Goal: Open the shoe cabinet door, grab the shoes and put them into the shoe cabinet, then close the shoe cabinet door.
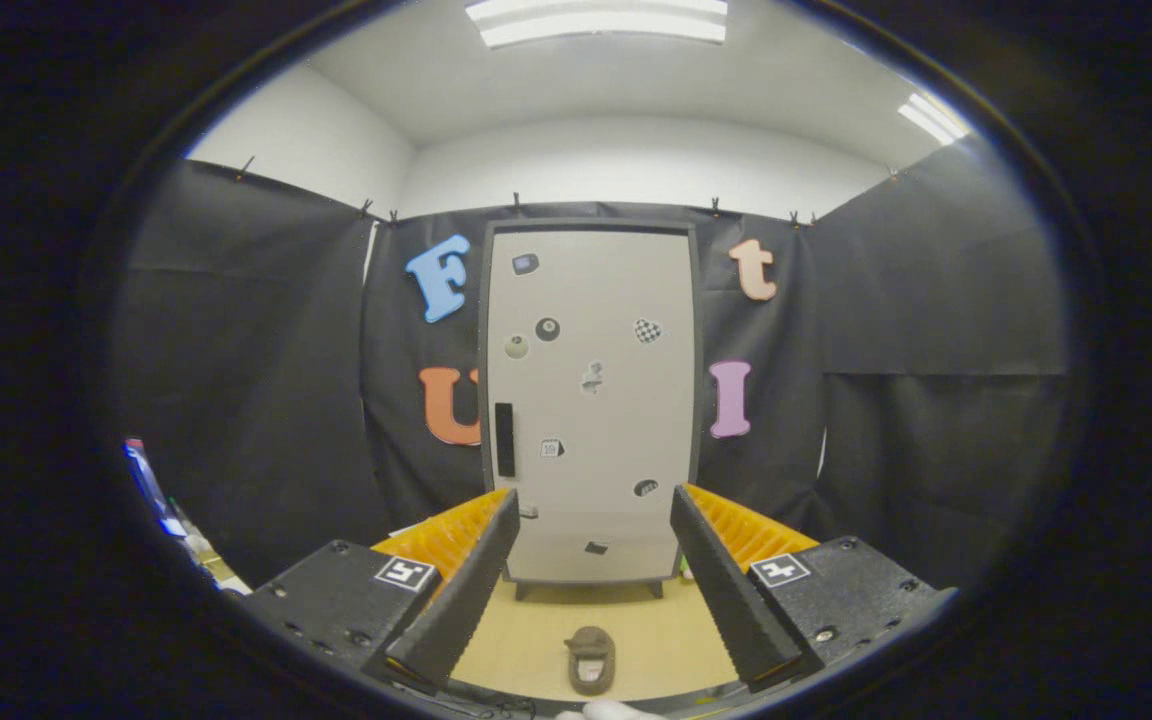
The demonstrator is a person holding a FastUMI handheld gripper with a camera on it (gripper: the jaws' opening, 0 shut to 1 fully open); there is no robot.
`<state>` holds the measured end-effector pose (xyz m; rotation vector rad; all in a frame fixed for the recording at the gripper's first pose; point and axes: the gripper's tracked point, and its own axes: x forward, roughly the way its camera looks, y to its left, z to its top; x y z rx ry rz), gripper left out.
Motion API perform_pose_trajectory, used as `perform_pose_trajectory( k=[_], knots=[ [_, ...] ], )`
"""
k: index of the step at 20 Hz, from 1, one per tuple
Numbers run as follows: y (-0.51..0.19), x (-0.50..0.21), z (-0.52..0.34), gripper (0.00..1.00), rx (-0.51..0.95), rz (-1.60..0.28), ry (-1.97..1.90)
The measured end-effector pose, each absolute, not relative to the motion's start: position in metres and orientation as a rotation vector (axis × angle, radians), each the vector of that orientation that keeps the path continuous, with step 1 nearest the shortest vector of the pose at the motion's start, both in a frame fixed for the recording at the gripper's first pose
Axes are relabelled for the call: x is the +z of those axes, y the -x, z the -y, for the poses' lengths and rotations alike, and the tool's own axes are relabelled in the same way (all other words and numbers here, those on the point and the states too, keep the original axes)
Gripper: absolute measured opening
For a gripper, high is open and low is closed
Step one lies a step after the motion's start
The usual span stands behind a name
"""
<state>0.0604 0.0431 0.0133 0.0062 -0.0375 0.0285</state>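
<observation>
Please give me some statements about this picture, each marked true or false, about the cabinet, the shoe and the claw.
1. The cabinet door is shut. True.
2. The claw grips the shoe. False: its fingers stand apart with nothing between the tips, and the shoe lies on the floor lower down between them.
3. The dark handle is on the door's left side. True.
4. The shoe is inside the cabinet. False: it lies on the floor in front of the cabinet.
5. Small stickers dot the door. True.
</observation>
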Motion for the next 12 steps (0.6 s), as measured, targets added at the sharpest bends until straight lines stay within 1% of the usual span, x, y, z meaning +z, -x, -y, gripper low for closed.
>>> perform_pose_trajectory(
  k=[5,9,12],
  knots=[
    [-0.139,0.008,-0.08,1.0,0.097,0.033,-0.032],
    [-0.208,0.001,-0.121,1.0,0.197,0.017,-0.047],
    [-0.26,-0.005,-0.14,0.99,0.225,0.005,-0.062]
  ],
)
